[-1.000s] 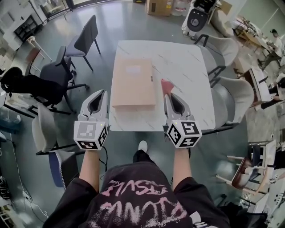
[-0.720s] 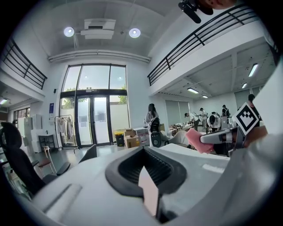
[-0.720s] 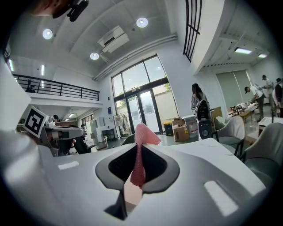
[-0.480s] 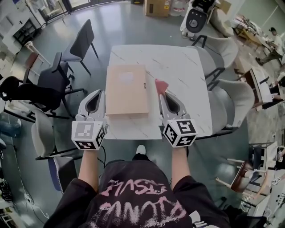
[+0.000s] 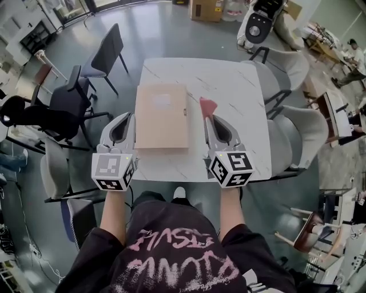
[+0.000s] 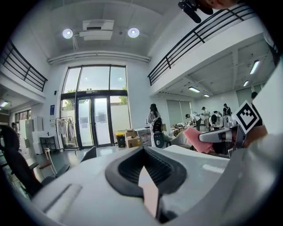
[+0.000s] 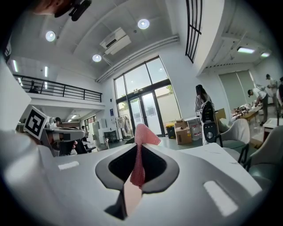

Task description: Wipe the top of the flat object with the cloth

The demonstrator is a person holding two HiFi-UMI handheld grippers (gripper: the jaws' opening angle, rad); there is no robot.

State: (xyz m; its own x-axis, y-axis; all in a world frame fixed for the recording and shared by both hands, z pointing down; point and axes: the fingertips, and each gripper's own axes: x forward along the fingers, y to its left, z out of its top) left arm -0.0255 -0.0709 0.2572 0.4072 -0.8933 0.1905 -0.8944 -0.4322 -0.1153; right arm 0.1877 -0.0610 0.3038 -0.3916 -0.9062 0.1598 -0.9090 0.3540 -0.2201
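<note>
A flat brown cardboard piece (image 5: 162, 116) with a pale label lies on the left half of the white marble table (image 5: 240, 91). My right gripper (image 5: 211, 117) hangs over the table just right of the cardboard, shut on a pink cloth (image 5: 207, 107) that sticks out past its tips. In the right gripper view the pink cloth (image 7: 140, 145) stands pinched between the jaws. My left gripper (image 5: 129, 117) is shut and holds nothing, at the cardboard's left edge near the table's front corner. The left gripper view shows the cloth (image 6: 197, 139) and the other gripper at the right.
Dark chairs (image 5: 106, 54) stand to the table's left, pale chairs (image 5: 291, 129) to its right. A cardboard box (image 5: 207, 8) and a white robot base (image 5: 258, 23) sit beyond the far edge. People stand in the background at the right.
The view has barely shifted since half a second ago. Over the full second both grippers and the table have slid slightly left and up in the picture; the cloth stays held.
</note>
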